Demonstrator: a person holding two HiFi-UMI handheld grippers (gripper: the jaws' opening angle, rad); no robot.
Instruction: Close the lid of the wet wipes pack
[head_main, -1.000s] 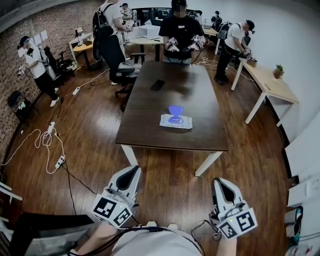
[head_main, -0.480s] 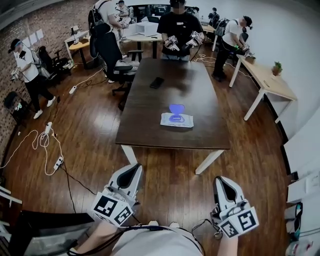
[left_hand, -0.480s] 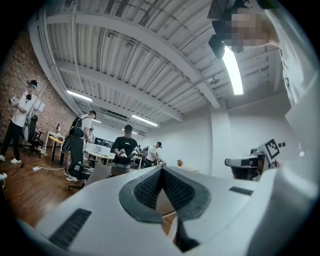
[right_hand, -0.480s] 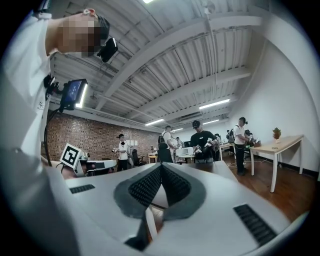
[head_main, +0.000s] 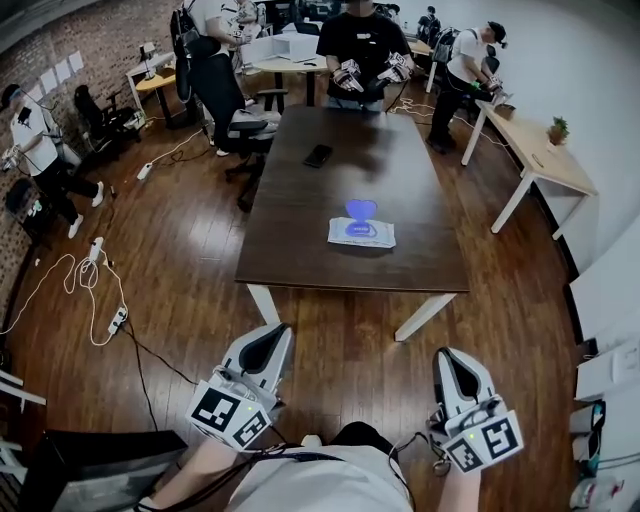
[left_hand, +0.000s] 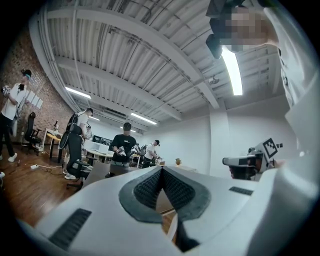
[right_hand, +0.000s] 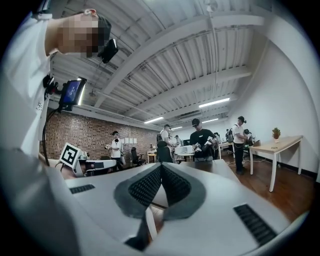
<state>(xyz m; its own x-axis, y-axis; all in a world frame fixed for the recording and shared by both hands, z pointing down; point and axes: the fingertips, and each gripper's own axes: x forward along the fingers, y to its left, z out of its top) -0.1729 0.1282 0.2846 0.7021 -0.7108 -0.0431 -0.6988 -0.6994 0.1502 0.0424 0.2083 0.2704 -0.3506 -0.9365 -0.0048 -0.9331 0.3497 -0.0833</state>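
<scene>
Head view: white soft wet wipes pack (head_main: 362, 233), blue lid (head_main: 361, 209) raised, lies on dark wooden bench (head_main: 300, 200), far ahead; left tongs (head_main: 268, 342) and right tongs (head_main: 452, 366) closed, empty; pressing lid unbraced could slide pack.

The wet wipes pack (head_main: 361, 233) is white with pale blue print, and its lid (head_main: 360, 210) is a bright blue-violet. The table (head_main: 300, 240) is dark brown and the phone (head_main: 318, 155) is black. The floor (head_main: 180, 250) is reddish-brown plank wood. The left gripper (head_main: 271, 336) and the right gripper (head_main: 452, 360) are white with dark grey ribbed pads (left_hand: 150, 187). Each marker cube (head_main: 228, 415) bears black squares on white. The brick wall (head_main: 60, 50) is red-brown, and the side desk (head_main: 545, 165) is pale wood.
</scene>
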